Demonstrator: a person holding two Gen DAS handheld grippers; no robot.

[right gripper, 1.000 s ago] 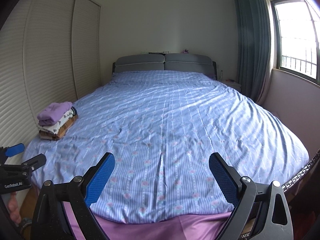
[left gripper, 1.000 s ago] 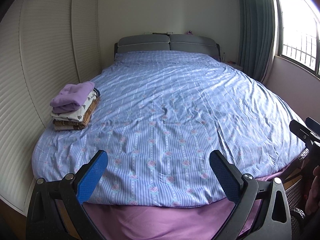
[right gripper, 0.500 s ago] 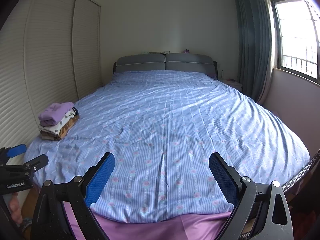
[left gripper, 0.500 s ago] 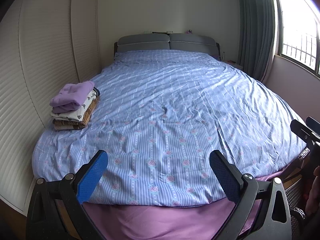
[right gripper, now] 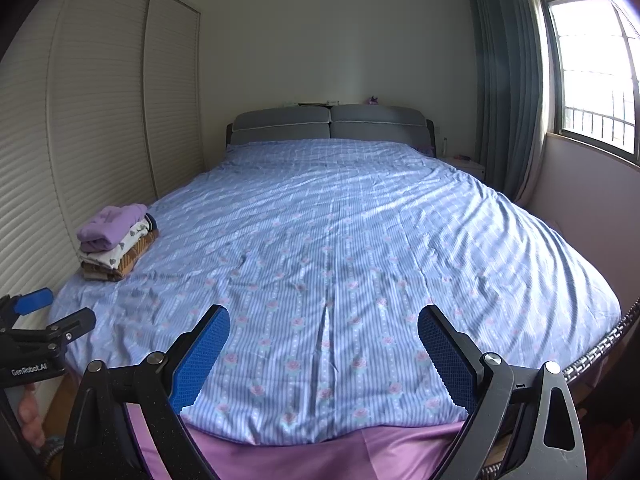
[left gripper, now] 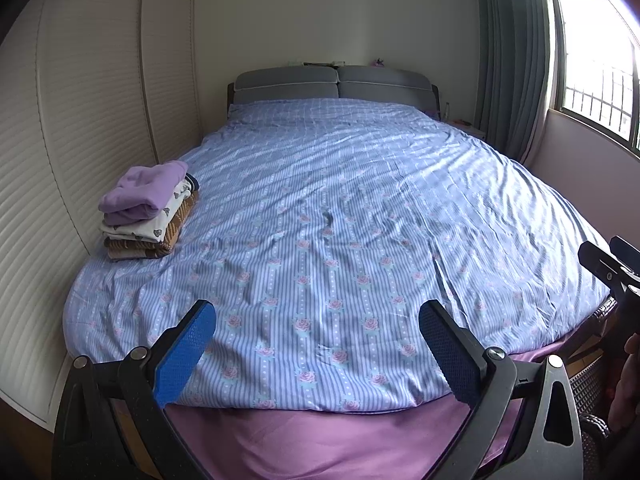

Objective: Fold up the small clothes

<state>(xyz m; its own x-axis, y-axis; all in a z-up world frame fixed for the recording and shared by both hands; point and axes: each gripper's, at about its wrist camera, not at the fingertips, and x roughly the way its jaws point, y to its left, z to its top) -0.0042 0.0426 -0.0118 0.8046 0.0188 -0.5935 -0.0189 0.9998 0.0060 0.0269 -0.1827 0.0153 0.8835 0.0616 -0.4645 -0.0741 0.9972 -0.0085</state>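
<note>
A stack of folded small clothes (left gripper: pixel 146 210) (right gripper: pixel 116 240) rests on the left side of the bed, a lilac piece on top, a white printed one under it, brown striped ones at the bottom. My left gripper (left gripper: pixel 316 354) hangs open over the foot of the bed, nothing between its blue pads. In the same way my right gripper (right gripper: pixel 322 356) stands open and empty above the foot edge. Each gripper also shows at the side of the other's view, held in a hand. No loose garment lies on the bedspread.
The blue striped floral bedspread (left gripper: pixel 340 216) covers the bed, with a purple sheet (left gripper: pixel 320 436) hanging at the foot. White slatted wardrobe doors (left gripper: pixel 80 100) run along the left. A grey headboard (right gripper: pixel 330 124), curtain and window (right gripper: pixel 592 80) are behind and right. A wicker basket rim (right gripper: pixel 592 356) sits at the right.
Both views have shifted only slightly; the grippers stay open and the clothes stack has not moved.
</note>
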